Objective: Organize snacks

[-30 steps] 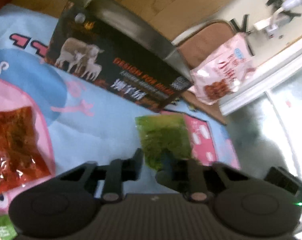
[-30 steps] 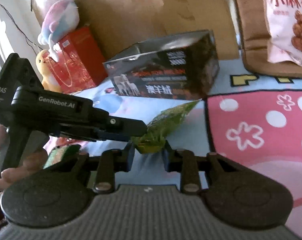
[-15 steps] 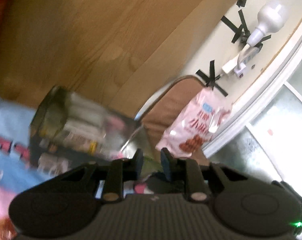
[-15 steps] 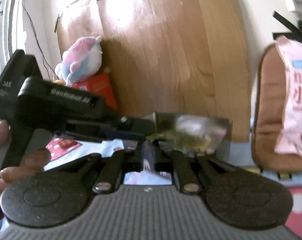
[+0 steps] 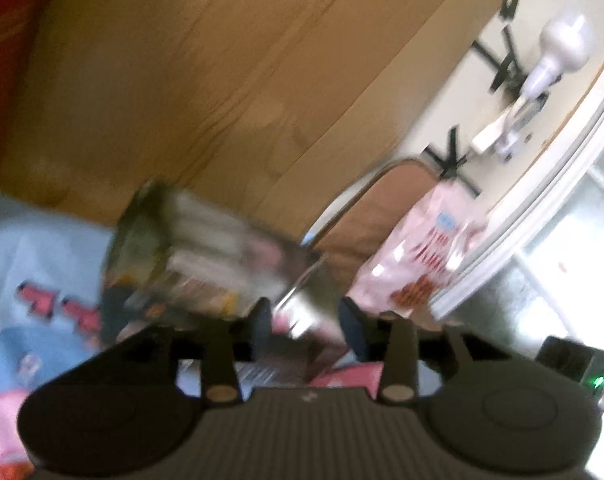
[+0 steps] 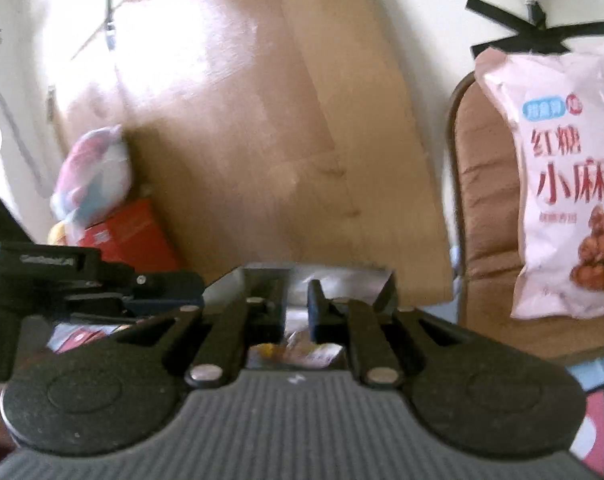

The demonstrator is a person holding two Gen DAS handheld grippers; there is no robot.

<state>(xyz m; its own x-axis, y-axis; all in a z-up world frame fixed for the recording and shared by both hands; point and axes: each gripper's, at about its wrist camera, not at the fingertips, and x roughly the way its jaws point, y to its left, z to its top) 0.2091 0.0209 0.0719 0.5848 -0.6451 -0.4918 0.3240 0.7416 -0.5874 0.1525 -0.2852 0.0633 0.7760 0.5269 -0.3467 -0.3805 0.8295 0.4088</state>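
Left wrist view, badly smeared: one dark open-topped box [image 5: 206,256] sat on the blue and pink mat [image 5: 34,248], several packets inside it, too blurred to count or read. Left gripper [image 5: 304,322] hung over the box's near corner, its jaws opening, nothing between them. One pink snack bag [image 5: 422,256] leaned on one brown cushion [image 5: 366,216] by the wall.

Right wrist view: right gripper [image 6: 296,312] stood just above the same box [image 6: 342,280], jaws opening with a narrow gap, nothing gripped; pale wrappers showed in the box below. The pink bag [image 6: 562,184] carried red characters "红糖" and "小麻", the rest cut off, plus a blue badge I could not read. One plush toy [image 6: 92,176] lay on one red carton [image 6: 130,236]. Two black tape crosses [image 6: 534,28] marked the wall.
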